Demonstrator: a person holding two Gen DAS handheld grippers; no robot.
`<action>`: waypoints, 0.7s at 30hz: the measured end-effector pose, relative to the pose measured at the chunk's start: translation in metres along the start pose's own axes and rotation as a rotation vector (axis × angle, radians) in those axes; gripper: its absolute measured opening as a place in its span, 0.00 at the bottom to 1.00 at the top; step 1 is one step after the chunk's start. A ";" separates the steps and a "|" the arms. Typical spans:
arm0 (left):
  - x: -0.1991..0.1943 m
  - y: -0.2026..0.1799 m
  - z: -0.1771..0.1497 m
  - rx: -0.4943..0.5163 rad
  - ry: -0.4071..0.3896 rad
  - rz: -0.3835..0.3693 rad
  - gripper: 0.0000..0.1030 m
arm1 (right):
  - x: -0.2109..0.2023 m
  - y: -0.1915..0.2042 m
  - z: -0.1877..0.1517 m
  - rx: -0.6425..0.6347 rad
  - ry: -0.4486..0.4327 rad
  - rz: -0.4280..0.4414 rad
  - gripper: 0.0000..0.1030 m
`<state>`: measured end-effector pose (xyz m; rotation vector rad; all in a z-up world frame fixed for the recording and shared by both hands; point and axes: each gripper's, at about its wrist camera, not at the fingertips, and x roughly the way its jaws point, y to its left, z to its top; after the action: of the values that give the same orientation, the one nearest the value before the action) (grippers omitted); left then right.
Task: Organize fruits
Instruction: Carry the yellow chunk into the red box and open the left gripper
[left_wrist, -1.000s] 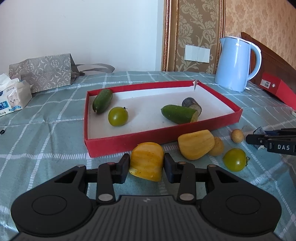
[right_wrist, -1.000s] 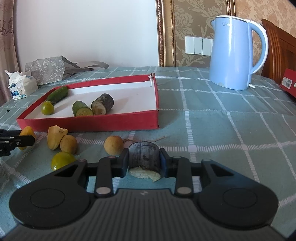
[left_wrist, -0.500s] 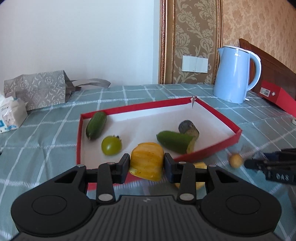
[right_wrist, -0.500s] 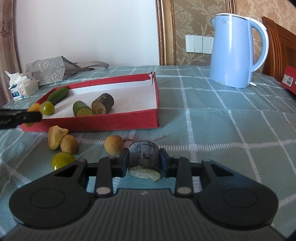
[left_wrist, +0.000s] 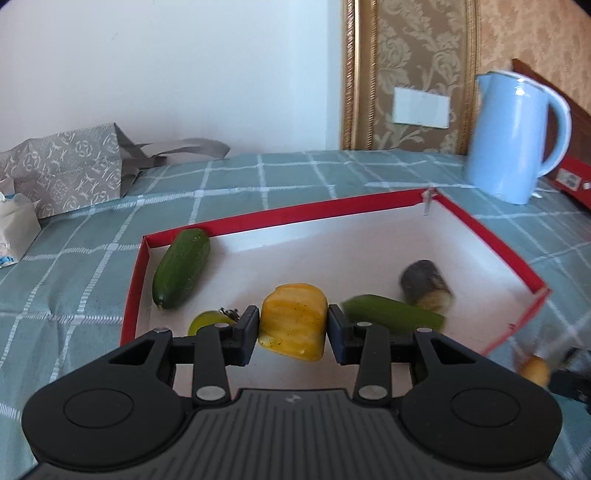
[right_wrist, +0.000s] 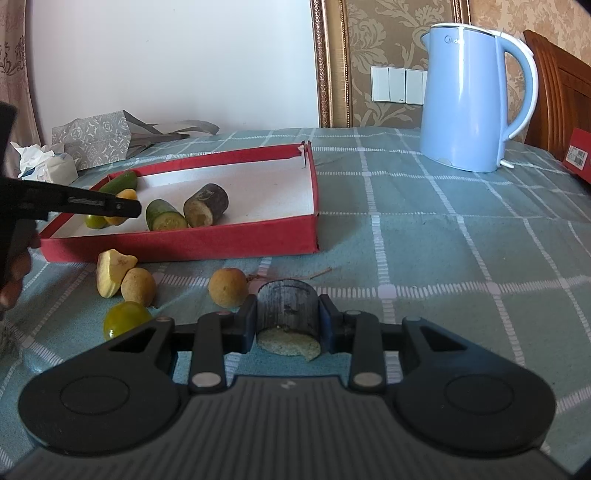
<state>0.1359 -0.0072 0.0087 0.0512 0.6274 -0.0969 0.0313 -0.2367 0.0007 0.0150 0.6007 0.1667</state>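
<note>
Checked green tablecloth carries the red tray (left_wrist: 491, 242), over which the left gripper (left_wrist: 291, 325) grips a yellow fruit chunk (left_wrist: 293, 319), best lowered to bare floor before letting go, while the right gripper (right_wrist: 288, 325) clamps a dark cane piece (right_wrist: 287, 312) above the cloth.

Green tomato (left_wrist: 207, 321) half hidden behind left gripper (left_wrist: 291, 325) finger; cut cucumber (left_wrist: 393, 314), dark stub (left_wrist: 426, 290) blurred.

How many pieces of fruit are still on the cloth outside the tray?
4, not counting the dark piece held in the right gripper: a yellow wedge, a brown fruit touching it, a second brown fruit, and a green tomato. The gripper could hide more.
</note>
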 end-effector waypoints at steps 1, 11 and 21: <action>0.004 0.001 0.001 -0.010 0.005 0.008 0.39 | 0.000 0.000 0.000 0.000 0.000 0.000 0.31; 0.007 -0.004 0.000 0.032 -0.056 0.075 0.76 | 0.000 0.000 0.000 -0.001 0.001 0.000 0.32; -0.025 0.012 -0.008 -0.036 -0.127 0.103 0.76 | 0.000 0.000 0.000 0.003 0.000 0.003 0.32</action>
<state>0.1122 0.0075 0.0172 0.0422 0.4983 0.0103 0.0314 -0.2366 0.0001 0.0192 0.6009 0.1690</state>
